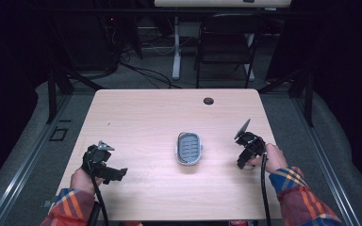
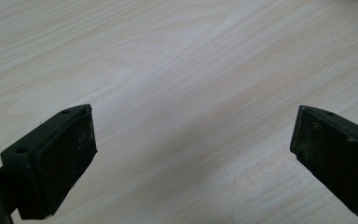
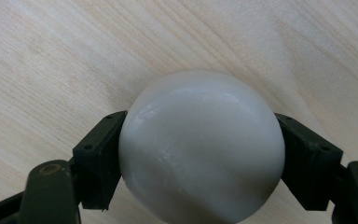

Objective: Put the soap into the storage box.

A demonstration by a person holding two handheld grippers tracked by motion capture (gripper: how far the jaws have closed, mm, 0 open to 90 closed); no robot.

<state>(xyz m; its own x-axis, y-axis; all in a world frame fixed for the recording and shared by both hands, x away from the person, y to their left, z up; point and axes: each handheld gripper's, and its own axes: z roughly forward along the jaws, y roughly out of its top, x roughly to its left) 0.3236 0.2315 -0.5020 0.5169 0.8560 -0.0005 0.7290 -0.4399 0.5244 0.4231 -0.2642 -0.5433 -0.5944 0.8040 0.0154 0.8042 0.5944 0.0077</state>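
Two black fingers of the right gripper are clamped on a smooth white rounded bar, most likely soap, one pad pressed to each side of it, with the pale wood grain of the table close behind. Seen from above, that right gripper sits to the right of the grey soap dish, well apart from it, pointing down at the table, with the person's right hand behind it; the soap itself cannot be made out from there, so whether it rests on the wood or is raised off it cannot be told

The fingers of the left gripper stand wide apart with nothing between them, only bare table ahead. From above, the left gripper lies to the left of the soap dish, also well apart from it and nearer the person's edge of the table, held in the left hand

The soap dish is an oval tray with a slatted floor, lying between the two grippers near the middle of the table. A round cable hole lies beyond the dish, near the far edge. Past that edge stand a dark folding chair and the white leg of another desk. Plaid sleeves cover both forearms
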